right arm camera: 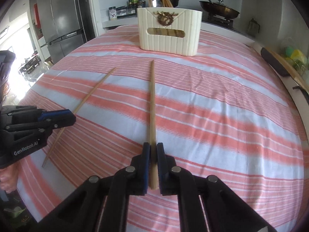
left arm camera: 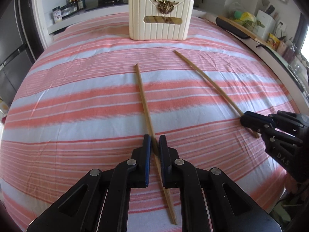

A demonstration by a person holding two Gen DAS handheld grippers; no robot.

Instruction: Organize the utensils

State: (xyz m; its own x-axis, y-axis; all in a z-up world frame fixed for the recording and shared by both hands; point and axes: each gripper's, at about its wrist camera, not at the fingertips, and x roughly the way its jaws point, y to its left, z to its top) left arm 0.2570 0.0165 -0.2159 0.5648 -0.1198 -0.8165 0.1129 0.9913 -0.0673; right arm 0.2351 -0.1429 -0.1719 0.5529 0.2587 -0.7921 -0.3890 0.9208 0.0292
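You have a chopstick in each gripper. The left gripper (left arm camera: 155, 141) has its fingers (left arm camera: 146, 154) pinched on the left chopstick (left arm camera: 142, 94) at a point toward its near end, with a long stretch trailing under the linkage. The right gripper (right arm camera: 152, 148) is clamped on the right chopstick (right arm camera: 152, 100) close to its blunt end. Both sticks lie flat on the striped cloth (left arm camera: 77, 106) covering the bench, tips aimed at the cream utensil holder (left arm camera: 160, 17) at the far side, where other chopsticks and a spoon already stand.

Lift each stick cleanly off the cloth before you carry it forward, so the tip does not snag the fabric. Judging by the grip points, the left stick will likely sag or swivel more, so keep it slow. Tilt the sticks toward upright as you near the holder and lower them into its open top, one at a time, to keep the two grippers from crowding each other.

Readable writing: "GenRobot.AI" (right arm camera: 26, 148) on the left gripper's body, and "DAS" (left arm camera: 283, 159) on the right one.
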